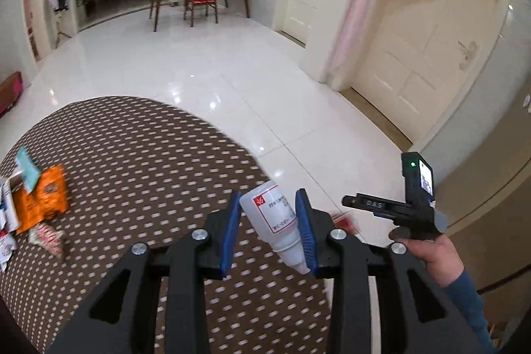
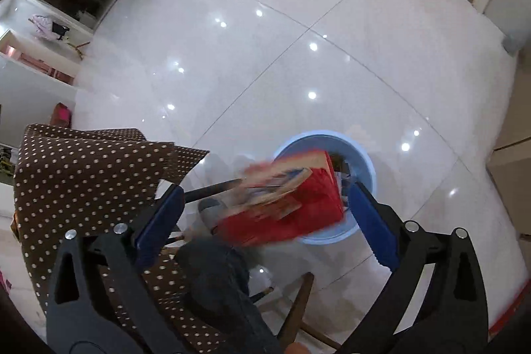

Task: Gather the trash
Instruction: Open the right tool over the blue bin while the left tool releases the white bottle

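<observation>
My left gripper [image 1: 269, 199] is shut on a small white plastic bottle [image 1: 277, 216] with a printed label, nozzle pointing back toward me, above the brown dotted tablecloth [image 1: 149, 155]. In the right wrist view my right gripper [image 2: 265, 189] stands wide open, pointing steeply down. A red cardboard box [image 2: 285, 201], blurred, lies loose between its blue pads [image 2: 371, 221] without being pressed. Below it a light blue bin [image 2: 363, 160] stands on the white floor. More trash lies on the table's left side: an orange wrapper [image 1: 43, 198], a teal card [image 1: 28, 171] and white papers [image 1: 6, 218].
A person's hand [image 1: 428, 249] in a blue sleeve holds the other gripper's handle at the right. The tablecloth corner [image 2: 83, 181] hangs beside the bin. A dark trouser leg [image 2: 212, 277] and wooden chair legs [image 2: 298, 304] sit near the bin. Doors and a far desk border the floor.
</observation>
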The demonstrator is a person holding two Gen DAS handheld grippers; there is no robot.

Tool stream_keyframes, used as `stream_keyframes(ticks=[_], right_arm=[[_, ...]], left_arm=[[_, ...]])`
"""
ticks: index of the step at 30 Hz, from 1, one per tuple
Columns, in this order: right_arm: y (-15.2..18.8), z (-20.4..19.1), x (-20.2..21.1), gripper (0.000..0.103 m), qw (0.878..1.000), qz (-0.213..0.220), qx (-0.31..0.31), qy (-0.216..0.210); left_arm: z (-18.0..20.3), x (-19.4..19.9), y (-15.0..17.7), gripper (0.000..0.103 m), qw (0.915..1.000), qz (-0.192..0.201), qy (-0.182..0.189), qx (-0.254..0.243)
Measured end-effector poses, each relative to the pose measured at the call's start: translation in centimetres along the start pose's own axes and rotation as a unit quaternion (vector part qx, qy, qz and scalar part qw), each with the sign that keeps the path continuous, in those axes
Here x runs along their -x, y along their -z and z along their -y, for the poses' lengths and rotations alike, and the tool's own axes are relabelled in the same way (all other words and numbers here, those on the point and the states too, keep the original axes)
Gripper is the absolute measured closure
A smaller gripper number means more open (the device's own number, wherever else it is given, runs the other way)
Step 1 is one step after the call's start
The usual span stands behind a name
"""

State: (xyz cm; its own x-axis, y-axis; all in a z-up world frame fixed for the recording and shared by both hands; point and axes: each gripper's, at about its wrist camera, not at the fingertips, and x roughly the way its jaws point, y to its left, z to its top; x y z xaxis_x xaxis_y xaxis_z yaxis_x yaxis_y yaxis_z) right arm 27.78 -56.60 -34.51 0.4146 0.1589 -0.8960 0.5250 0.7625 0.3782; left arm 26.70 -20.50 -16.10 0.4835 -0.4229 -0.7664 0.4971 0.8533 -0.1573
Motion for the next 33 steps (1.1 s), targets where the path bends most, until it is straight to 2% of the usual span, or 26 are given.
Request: stream_keyframes(ticks=[6, 10, 16, 19, 20, 21, 22, 23, 26, 33], right_arm=[[0.2, 1.5, 1.9, 0.006, 1.0, 0.021, -0.01, -0.014], [-0.3, 2.6, 4.4, 0.006, 0.998, 0.048, -0.021, -0.026], [-0.5, 2.2, 8.5, 0.006, 0.994, 0.097, -0.019, -0.047], [-0.5, 2.1, 10.6, 0.006, 0.991, 0.123, -0.018, -0.056], [-0.6, 2.0, 11.1, 0.006, 0.99, 0.128, -0.017, -0.057], [-0.6, 1.9, 11.7, 0.006, 0.989, 0.135, -0.016, -0.059], [-0.7, 1.7, 12.1, 0.006, 0.988, 0.141, -0.014, -0.06], [-0.7, 1.6, 12.6, 0.006, 0.987, 0.145, -0.012, -0.062], [-0.5, 1.1, 13.4, 0.006, 0.986, 0.155, -0.007, -0.063], [-0.3, -0.6, 13.6, 0.006, 0.985, 0.158, 0.007, -0.068]], left_arm=[[3.0, -3.1, -0.7, 0.071, 0.9989, -0.025, 0.029, -0.026], [5.3, -5.0, -1.3, 0.071, 0.9973, -0.037, 0.044, -0.045], [8.2, -7.8, -1.9, 0.07, 0.9936, -0.059, 0.07, -0.066], [8.8, -9.4, -2.2, 0.07, 0.9889, -0.085, 0.096, -0.076], [9.1, -9.8, -2.3, 0.061, 0.9878, -0.092, 0.101, -0.075], [9.1, -10.2, -2.4, 0.036, 0.9868, -0.102, 0.103, -0.072], [9.0, -10.4, -2.4, 0.024, 0.9875, -0.102, 0.099, -0.068], [8.7, -10.3, -2.5, 0.018, 0.9893, -0.094, 0.093, -0.062], [8.1, -9.2, -2.7, 0.018, 0.991, -0.078, 0.094, -0.054], [6.2, -6.0, -3.4, 0.013, 0.9964, -0.037, 0.068, -0.036]])
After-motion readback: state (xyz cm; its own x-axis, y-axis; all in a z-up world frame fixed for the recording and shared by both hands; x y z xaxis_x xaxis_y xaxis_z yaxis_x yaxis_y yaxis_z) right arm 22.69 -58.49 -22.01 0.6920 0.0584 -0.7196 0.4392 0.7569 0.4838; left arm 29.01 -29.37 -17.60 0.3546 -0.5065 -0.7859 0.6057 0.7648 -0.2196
